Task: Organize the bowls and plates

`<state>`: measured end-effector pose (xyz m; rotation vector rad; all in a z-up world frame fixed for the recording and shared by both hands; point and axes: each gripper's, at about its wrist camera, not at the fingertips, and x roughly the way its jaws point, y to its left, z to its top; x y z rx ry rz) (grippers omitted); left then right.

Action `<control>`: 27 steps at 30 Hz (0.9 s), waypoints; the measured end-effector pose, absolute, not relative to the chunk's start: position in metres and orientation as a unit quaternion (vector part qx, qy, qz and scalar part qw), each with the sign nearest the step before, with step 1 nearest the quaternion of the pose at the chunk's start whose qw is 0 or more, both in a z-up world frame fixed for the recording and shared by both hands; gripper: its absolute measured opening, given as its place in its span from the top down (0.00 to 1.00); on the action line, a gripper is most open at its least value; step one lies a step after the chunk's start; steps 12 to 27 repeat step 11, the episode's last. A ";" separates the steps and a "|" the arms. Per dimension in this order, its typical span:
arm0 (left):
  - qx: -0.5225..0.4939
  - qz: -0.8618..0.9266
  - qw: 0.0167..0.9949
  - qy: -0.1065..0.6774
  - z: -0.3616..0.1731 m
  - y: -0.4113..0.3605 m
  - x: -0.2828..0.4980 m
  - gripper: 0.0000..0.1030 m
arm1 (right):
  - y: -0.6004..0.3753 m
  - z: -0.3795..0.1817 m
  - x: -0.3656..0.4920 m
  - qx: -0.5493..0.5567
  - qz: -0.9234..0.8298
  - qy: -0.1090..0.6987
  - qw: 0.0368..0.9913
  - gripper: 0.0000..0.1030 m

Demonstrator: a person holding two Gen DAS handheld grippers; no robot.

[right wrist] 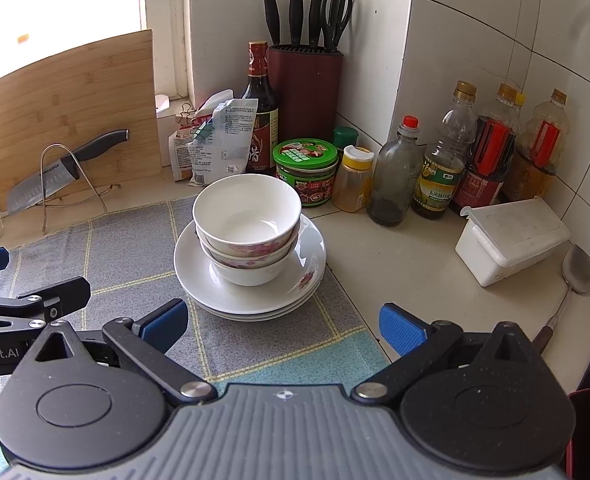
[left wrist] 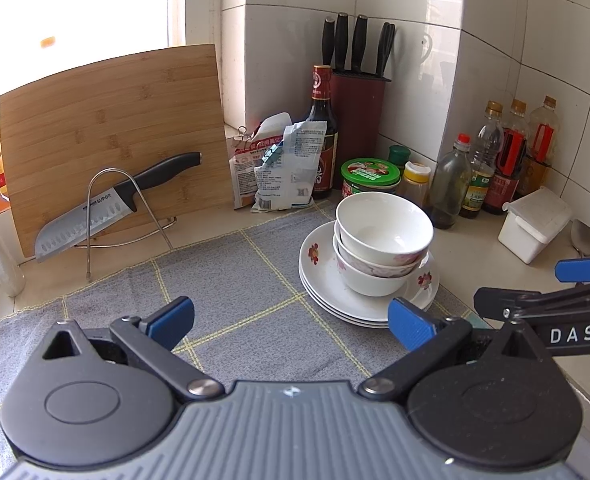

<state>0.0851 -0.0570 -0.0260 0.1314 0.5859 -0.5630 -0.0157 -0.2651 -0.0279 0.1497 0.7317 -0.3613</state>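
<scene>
Up close in the left wrist view, the left gripper point(left wrist: 291, 322) is spread wide, empty, above the grey cloth point(left wrist: 231, 280); stacked bowls point(left wrist: 381, 240) sit on plates point(left wrist: 335, 292) at the cloth's right edge. Right wrist view: the right gripper point(right wrist: 283, 324) gapes equally, holding nothing, just short of the plates.

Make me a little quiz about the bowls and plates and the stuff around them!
1. True or false: the bowls sit stacked on the plates.
2. Pick one: the knife leans on a) the cutting board b) the white box c) the green-lidded jar.
3. Fill in: the left gripper and right gripper are both ____.

Key: 1 true. 2 a. 3 open, holding nothing.
</scene>
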 end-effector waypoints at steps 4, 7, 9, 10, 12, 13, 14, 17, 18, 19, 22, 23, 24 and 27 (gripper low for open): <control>0.064 -0.274 0.916 0.286 -0.026 -0.057 0.085 0.01 | -0.265 -0.027 -0.016 0.073 -0.176 0.356 0.915 0.00; 0.064 -0.273 0.916 0.286 -0.026 -0.057 0.085 0.01 | -0.265 -0.027 -0.016 0.073 -0.176 0.357 0.915 0.00; 0.064 -0.273 0.916 0.285 -0.026 -0.057 0.085 0.01 | -0.265 -0.027 -0.016 0.073 -0.176 0.357 0.914 0.00; 0.064 -0.273 0.916 0.285 -0.026 -0.056 0.085 0.01 | -0.266 -0.027 -0.016 0.073 -0.177 0.357 0.915 0.00; 0.064 -0.273 0.916 0.285 -0.026 -0.056 0.085 0.01 | -0.266 -0.027 -0.016 0.073 -0.177 0.356 0.915 0.00; 0.064 -0.273 0.916 0.285 -0.026 -0.056 0.085 0.01 | -0.266 -0.027 -0.016 0.073 -0.177 0.356 0.915 0.00; 0.064 -0.273 0.916 0.285 -0.026 -0.056 0.085 0.01 | -0.266 -0.027 -0.016 0.073 -0.177 0.356 0.915 0.00; 0.064 -0.273 0.916 0.285 -0.026 -0.056 0.085 0.01 | -0.266 -0.027 -0.016 0.073 -0.177 0.356 0.915 0.00; 0.064 -0.273 0.916 0.285 -0.026 -0.056 0.085 0.01 | -0.266 -0.027 -0.016 0.073 -0.177 0.356 0.915 0.00; 0.064 -0.273 0.916 0.285 -0.026 -0.056 0.085 0.01 | -0.266 -0.027 -0.016 0.073 -0.177 0.356 0.915 0.00; 0.064 -0.273 0.916 0.285 -0.026 -0.056 0.085 0.01 | -0.266 -0.027 -0.016 0.073 -0.177 0.356 0.915 0.00; 0.064 -0.273 0.916 0.285 -0.026 -0.056 0.085 0.01 | -0.266 -0.027 -0.016 0.073 -0.177 0.356 0.915 0.00; 0.064 -0.273 0.916 0.285 -0.026 -0.056 0.085 0.01 | -0.266 -0.027 -0.016 0.073 -0.177 0.356 0.915 0.00; 0.064 -0.273 0.916 0.285 -0.026 -0.056 0.085 0.01 | -0.266 -0.027 -0.016 0.073 -0.177 0.356 0.915 0.00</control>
